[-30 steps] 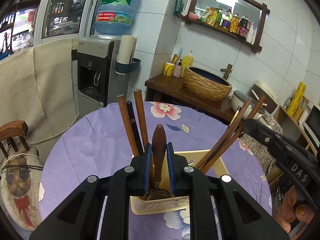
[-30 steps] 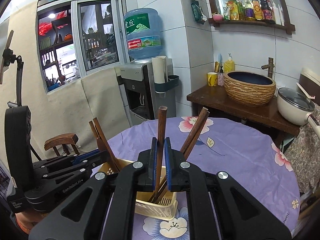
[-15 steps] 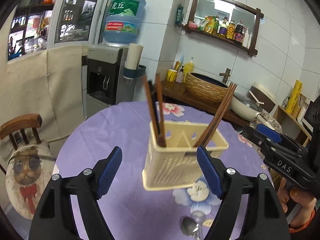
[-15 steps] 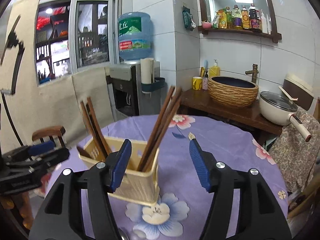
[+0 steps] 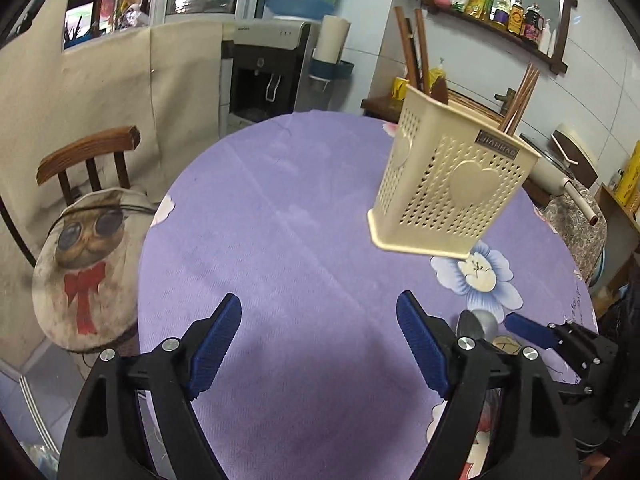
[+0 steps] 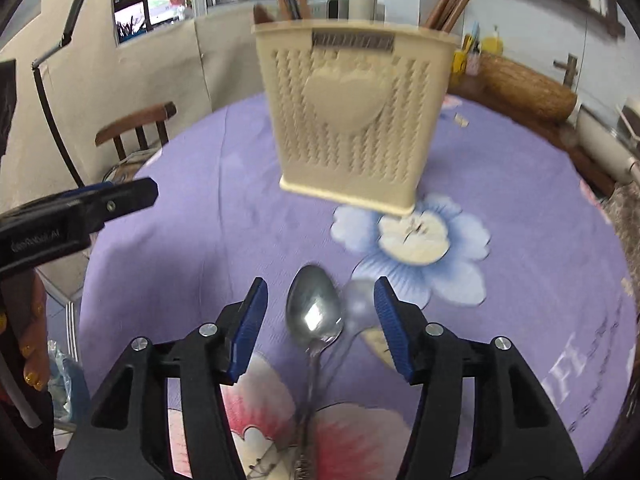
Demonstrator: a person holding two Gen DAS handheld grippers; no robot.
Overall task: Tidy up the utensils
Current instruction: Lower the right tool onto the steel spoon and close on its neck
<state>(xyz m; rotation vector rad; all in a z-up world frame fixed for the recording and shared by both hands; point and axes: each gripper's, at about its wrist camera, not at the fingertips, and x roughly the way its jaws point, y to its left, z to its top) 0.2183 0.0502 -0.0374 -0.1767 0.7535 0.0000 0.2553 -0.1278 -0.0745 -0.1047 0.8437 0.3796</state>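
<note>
Left wrist view: the left gripper (image 5: 320, 344) hangs over the purple tablecloth (image 5: 280, 216) with its jaws spread wide and nothing between them. Ahead and to the right stands the cream holder (image 5: 452, 184), well apart from the fingers, with chopsticks (image 5: 520, 96) and dark wooden handles (image 5: 416, 48) rising from it. A spoon (image 5: 478, 322) shows just past the right finger, near the other gripper's blue tip. A wooden chair (image 5: 88, 156) stands off the table to the left.

Right wrist view: the right gripper (image 6: 320, 320) is open too, its jaws either side of the spoon (image 6: 314, 312), whose bowl lies between the pads without touching either. A second, blurred spoon bowl (image 6: 360, 298) lies just beside it. The holder (image 6: 352, 112) stands straight ahead, near, on the cloth (image 6: 200, 232). The left gripper (image 6: 100, 204) reaches in from the left edge.
</note>
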